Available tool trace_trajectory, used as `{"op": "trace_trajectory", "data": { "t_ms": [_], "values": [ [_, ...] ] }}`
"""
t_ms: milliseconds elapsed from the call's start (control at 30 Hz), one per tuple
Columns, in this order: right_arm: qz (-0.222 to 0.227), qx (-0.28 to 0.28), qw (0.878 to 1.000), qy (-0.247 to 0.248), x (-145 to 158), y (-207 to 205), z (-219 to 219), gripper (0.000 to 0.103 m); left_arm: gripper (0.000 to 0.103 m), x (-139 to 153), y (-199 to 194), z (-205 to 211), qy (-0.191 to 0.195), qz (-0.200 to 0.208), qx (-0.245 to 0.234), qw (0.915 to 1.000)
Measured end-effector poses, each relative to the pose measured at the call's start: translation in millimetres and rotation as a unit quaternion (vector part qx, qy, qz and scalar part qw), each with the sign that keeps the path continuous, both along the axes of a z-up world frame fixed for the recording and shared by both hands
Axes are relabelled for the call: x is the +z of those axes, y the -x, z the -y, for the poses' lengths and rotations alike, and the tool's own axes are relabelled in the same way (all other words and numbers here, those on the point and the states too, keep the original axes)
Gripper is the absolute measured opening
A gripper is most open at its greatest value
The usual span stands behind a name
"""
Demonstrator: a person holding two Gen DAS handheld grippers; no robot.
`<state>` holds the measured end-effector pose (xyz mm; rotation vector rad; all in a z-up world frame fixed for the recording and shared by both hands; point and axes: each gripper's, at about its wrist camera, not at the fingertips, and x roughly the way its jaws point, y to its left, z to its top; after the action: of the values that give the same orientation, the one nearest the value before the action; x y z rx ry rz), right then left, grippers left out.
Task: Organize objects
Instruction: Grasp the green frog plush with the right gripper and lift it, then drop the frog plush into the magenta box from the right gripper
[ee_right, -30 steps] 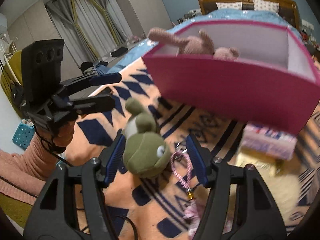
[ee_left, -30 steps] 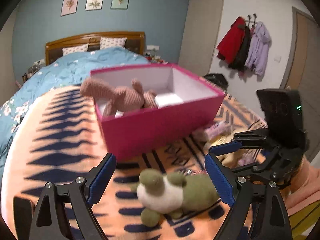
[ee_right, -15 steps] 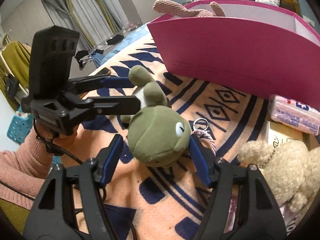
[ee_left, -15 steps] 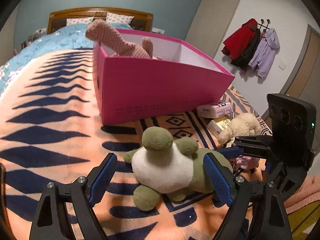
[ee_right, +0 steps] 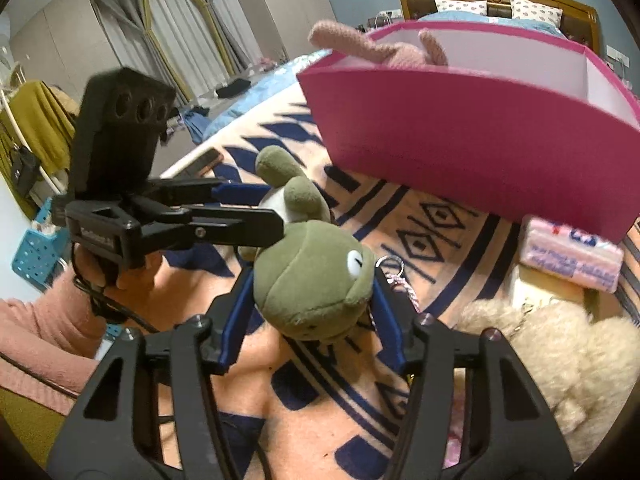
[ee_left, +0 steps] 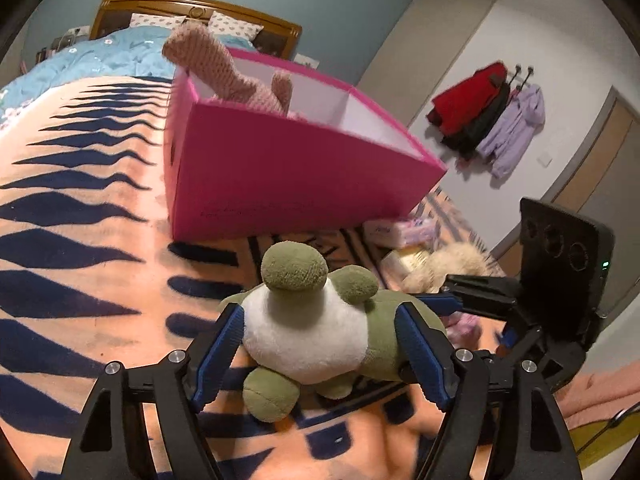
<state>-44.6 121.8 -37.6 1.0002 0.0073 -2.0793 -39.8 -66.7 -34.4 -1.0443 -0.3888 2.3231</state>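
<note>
A green frog plush [ee_left: 304, 320] with a white belly lies on the orange and navy blanket [ee_left: 80, 208]. My left gripper [ee_left: 320, 310] straddles its body. The jaws are closing and the blue pads [ee_left: 224, 340] touch both flanks. My right gripper [ee_right: 314, 280] comes from the other side with its closing jaws set against the frog's head [ee_right: 312, 284]. The left gripper [ee_right: 276, 206] shows side-on in the right wrist view, and the right gripper [ee_left: 448, 312] shows at the right of the left wrist view. Behind stands an open pink box [ee_left: 288, 176] holding a pink knitted plush [ee_left: 216, 68].
A beige fluffy plush [ee_right: 560, 352], a pink tissue pack [ee_right: 568, 256] and a yellowish carton [ee_right: 548, 284] lie right of the frog. A keyring cord [ee_right: 394, 276] lies by its head. A phone [ee_right: 204, 160] rests near the blanket's left edge. A pink sleeve [ee_right: 36, 328] is low left.
My left gripper has come down and rolled, so the frog now sits between its fingers. Both pairs of jaws have narrowed onto the frog. The right gripper has barely shifted.
</note>
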Motion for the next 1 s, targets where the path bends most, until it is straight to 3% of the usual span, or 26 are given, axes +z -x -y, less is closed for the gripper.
{"op": "trace_trajectory", "data": {
  "t_ms": [333, 633, 833, 1000],
  "values": [
    [-0.076, -0.004, 0.996, 0.036, 67.7, 12.0, -23.2, 0.058, 0.078, 71.1, 10.7, -18.2, -0.001, -0.086, 0.013, 0.9962],
    [-0.133, 0.015, 0.989, 0.058, 136.2, 65.0, -27.1, 0.058, 0.078, 142.3, 55.6, -20.9, 0.018, -0.157, 0.04, 0.9866],
    [-0.138, 0.039, 0.989, 0.043, 154.2, 114.6, -15.2, 0.058, 0.078, 154.4, 100.9, -5.9, 0.024, -0.153, 0.066, 0.9857],
    [-0.103, 0.052, 0.993, 0.022, 137.1, 159.4, 0.1, 0.058, 0.078, 134.6, 144.7, 7.4, 0.019, -0.109, 0.083, 0.9904]
  ]
}}
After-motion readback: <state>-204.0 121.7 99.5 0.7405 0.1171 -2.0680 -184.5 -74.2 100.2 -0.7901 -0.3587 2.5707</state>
